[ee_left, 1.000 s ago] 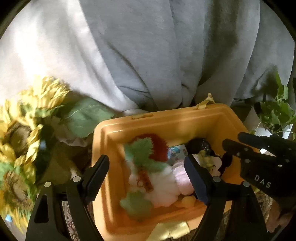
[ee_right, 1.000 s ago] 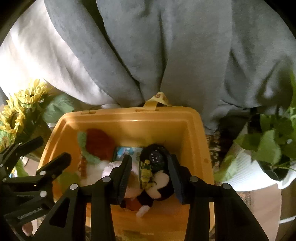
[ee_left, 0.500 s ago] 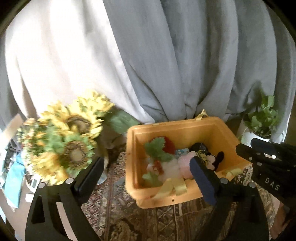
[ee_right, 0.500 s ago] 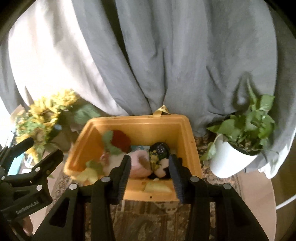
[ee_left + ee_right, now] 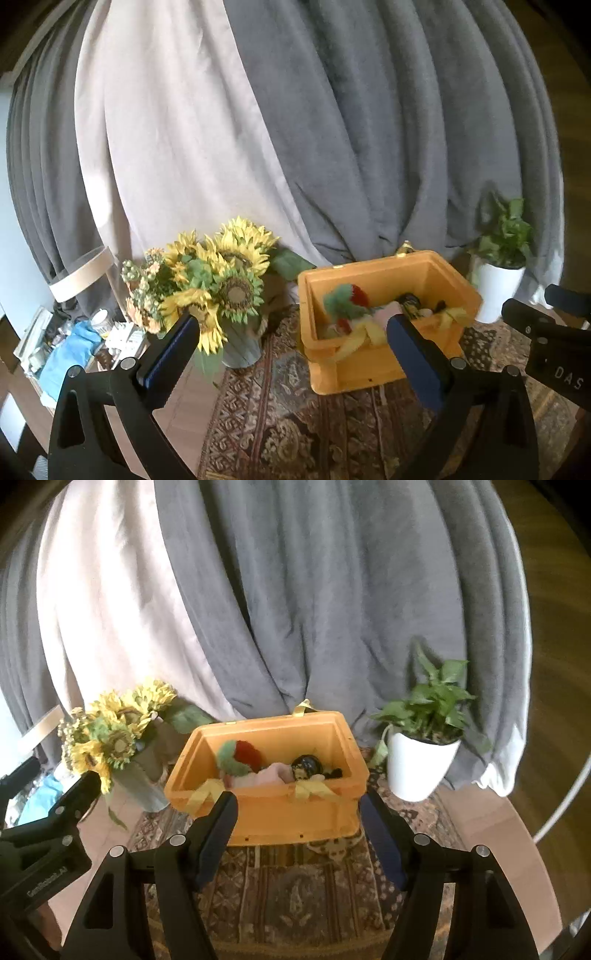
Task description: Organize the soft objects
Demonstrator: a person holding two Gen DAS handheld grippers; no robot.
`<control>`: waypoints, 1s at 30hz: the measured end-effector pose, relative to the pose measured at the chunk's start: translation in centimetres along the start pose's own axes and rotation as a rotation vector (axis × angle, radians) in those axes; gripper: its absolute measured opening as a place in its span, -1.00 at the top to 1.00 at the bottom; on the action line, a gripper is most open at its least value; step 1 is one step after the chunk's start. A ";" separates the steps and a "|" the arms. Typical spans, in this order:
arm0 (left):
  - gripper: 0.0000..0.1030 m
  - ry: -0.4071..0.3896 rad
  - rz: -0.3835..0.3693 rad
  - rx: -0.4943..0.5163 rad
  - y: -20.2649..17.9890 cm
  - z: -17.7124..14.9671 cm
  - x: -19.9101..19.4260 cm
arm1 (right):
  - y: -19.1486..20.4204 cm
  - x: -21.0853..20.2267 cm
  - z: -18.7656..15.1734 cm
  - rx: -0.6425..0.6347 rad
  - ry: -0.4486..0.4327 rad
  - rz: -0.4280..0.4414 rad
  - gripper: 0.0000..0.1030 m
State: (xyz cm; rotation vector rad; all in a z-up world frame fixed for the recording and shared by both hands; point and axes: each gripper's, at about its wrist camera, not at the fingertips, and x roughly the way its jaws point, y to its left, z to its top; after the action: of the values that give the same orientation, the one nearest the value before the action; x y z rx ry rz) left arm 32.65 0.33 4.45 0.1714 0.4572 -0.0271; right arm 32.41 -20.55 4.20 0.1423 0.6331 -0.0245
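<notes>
Inside, the orange bin [image 5: 295, 819] holds several plush toys [image 5: 240, 757].

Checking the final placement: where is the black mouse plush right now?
The black mouse plush lies inside the orange bin, toward its right end beside the pink plush, between the sunflowers and potted plant.

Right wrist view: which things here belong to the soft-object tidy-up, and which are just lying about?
Job:
orange bin
soft toys inside it
right claw, open and empty

Lying about:
sunflowers
potted plant
grey curtain
patterned rug
</notes>
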 end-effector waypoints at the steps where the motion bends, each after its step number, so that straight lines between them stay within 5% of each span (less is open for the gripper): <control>1: -1.00 -0.002 -0.010 -0.001 0.0 -0.3 -0.5 | 0.0 -0.6 -0.3 0.001 -0.004 0.001 -0.40; 9: -1.00 -0.014 -0.088 -0.037 0.2 -2.1 -4.4 | -0.2 -5.3 -2.5 -0.012 -0.048 -0.012 -0.45; 30: -1.00 -0.048 -0.076 -0.087 -3.1 -7.2 -16.3 | -3.2 -15.9 -8.4 -0.064 -0.095 0.024 -0.45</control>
State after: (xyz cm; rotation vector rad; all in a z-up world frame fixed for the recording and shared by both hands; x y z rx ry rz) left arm 14.65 -1.68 4.82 0.0681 0.4157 -0.0861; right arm 14.41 -22.84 6.51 0.0863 0.5371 0.0123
